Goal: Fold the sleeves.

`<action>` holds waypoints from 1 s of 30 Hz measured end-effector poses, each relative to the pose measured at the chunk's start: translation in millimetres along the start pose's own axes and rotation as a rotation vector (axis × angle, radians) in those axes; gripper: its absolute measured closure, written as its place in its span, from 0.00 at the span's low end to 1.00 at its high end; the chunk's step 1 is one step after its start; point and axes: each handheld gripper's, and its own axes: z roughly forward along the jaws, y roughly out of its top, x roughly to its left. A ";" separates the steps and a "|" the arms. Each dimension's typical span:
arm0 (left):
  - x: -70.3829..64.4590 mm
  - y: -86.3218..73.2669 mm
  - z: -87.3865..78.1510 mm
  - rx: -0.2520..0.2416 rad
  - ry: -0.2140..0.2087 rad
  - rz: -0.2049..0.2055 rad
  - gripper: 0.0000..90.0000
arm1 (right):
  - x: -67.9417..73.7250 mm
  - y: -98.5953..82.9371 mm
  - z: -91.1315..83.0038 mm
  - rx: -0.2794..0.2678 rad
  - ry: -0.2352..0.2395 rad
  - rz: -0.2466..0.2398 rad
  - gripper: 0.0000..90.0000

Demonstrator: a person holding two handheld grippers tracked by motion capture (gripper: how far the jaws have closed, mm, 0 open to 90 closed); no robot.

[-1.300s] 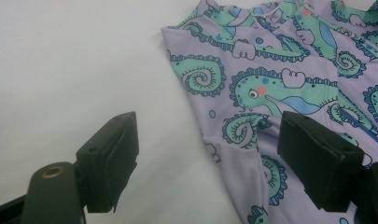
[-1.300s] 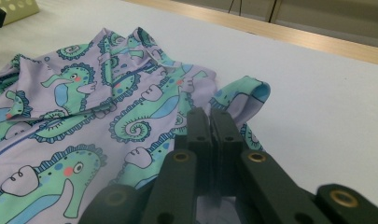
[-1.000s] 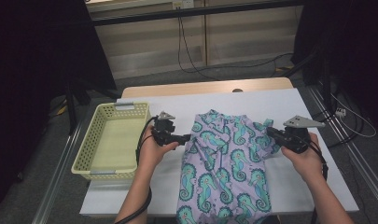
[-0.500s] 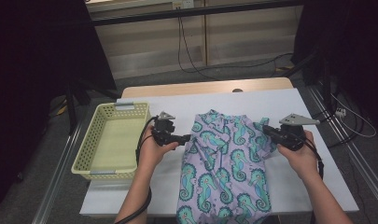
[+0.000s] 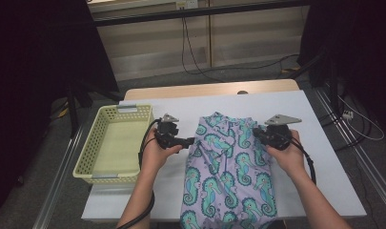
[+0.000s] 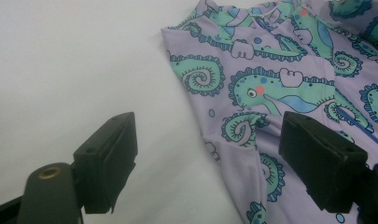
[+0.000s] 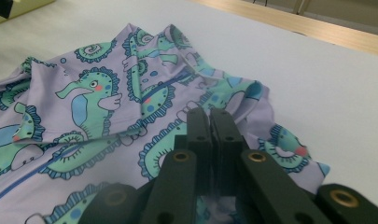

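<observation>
Garment (image 5: 228,171) lies flat mid-table, right of the basket (image 5: 115,143). Right gripper (image 5: 260,135) is clamped narrow on the fabric's right edge. Left gripper (image 5: 190,140) stands wide, straddling the left edge. Likely folding step: left must close on cloth next.

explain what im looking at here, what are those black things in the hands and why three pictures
A person holds a handheld gripper in each hand: the left gripper and the right gripper. One picture looks down from above the white table; the other two come from cameras riding on each gripper, looking along its black jaws. A lilac seahorse-print garment lies flat on the table, with a yellow basket to its left. The left gripper's jaws stand open at the garment's edge. The right gripper's jaws are closed, seemingly pinching the cloth's other side.
</observation>
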 end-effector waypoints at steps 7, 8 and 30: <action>-1.3 0.4 0.5 0.000 -0.001 0.004 0.22 | 20.8 8.9 27.9 0.008 0.046 -0.025 0.93; -1.1 0.2 0.2 0.003 -0.003 0.004 0.22 | 24.1 7.9 31.8 0.017 0.070 -0.014 0.86; -2.1 0.2 0.8 0.000 0.002 -0.003 0.22 | -5.9 -21.8 7.4 0.098 0.110 0.061 0.76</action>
